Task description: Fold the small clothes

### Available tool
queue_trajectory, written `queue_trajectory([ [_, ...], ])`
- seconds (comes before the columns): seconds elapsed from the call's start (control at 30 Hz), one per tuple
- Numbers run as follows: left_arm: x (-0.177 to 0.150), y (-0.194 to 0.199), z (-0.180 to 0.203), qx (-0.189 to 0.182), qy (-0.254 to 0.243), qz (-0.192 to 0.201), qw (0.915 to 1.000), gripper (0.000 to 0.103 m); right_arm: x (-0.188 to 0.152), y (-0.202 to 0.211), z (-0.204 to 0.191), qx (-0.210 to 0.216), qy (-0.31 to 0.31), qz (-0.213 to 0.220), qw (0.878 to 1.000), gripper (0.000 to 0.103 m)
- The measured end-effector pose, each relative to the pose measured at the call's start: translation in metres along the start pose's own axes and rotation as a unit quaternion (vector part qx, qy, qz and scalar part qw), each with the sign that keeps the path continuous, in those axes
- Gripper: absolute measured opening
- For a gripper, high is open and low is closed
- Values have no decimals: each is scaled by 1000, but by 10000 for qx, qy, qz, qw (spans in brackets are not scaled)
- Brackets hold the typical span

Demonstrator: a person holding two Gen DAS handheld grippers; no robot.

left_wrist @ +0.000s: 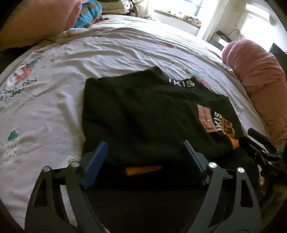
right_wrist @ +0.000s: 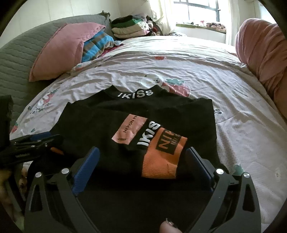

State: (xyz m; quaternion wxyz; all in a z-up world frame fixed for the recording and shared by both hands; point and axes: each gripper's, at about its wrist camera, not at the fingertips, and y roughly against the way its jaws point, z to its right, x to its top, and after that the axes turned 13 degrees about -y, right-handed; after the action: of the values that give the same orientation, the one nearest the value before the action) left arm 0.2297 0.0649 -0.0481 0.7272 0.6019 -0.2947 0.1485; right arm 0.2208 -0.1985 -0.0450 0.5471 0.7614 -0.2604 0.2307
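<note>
A small black top (left_wrist: 143,111) with white "IKISS" lettering at the collar and pink and orange patches lies partly folded on the white printed bedsheet (left_wrist: 71,59). It also shows in the right wrist view (right_wrist: 100,121), with an orange cuff (right_wrist: 161,159) folded on top. My left gripper (left_wrist: 145,157) is open, its blue fingers (left_wrist: 96,164) astride the top's near edge. My right gripper (right_wrist: 143,164) is open, its fingers (right_wrist: 86,170) on either side of the orange cuff. Each gripper shows in the other's view, the right one (left_wrist: 260,148) and the left one (right_wrist: 35,143).
A pink pillow (right_wrist: 61,50) and a blue striped garment (right_wrist: 96,44) lie at the bed's far left. A stack of folded clothes (right_wrist: 129,26) sits at the back. A rolled pink blanket (right_wrist: 261,53) lies along the right edge. A window (right_wrist: 202,9) is behind.
</note>
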Motion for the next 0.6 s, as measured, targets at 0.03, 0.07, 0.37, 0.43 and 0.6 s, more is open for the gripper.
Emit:
queue_trajectory([
  [0.03,0,2,0,32,2,21,10000,82,0,2,0,9,-7,13,10000,97],
  [0.07,1,3,0,69,0,38,10000,88,1,3,0,8,-12,34,10000,97],
  [0.37,2,15,2,442,-110,142,9989,93,2,18,-1,49,18,182,9998,97],
  [0.43,1,19,4,427,-108,190,9988,93,2,21,-1,70,17,205,9998,97],
  [0.6,0,28,14,457,-237,295,9982,93,1,26,-1,112,26,232,9997,97],
])
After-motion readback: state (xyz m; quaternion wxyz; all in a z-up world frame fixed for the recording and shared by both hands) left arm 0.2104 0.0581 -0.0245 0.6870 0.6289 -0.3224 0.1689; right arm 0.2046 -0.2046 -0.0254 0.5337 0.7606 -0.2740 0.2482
